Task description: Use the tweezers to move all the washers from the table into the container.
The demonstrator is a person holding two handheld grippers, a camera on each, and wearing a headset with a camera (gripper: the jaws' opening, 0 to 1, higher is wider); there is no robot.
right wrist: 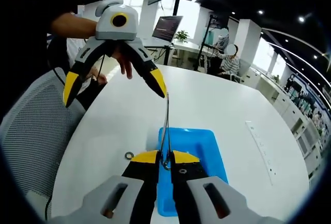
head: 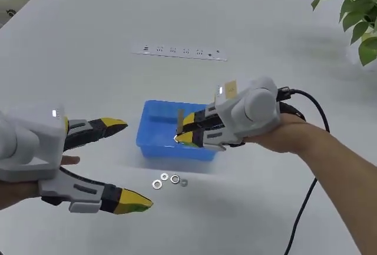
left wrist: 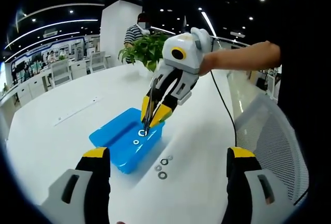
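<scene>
Blue container (head: 171,151) rim beside loose washers (head: 168,179)

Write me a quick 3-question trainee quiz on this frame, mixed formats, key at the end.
1. Fill in: the left gripper is ___ and empty, with loose washers lying on the table.
2. True or false: the right gripper is shut on the tweezers.
3. Where are the tweezers' tips? A) at the blue container; B) on the table among the loose washers; C) touching the left gripper.

Key: 1 open; 2 true; 3 A.
</scene>
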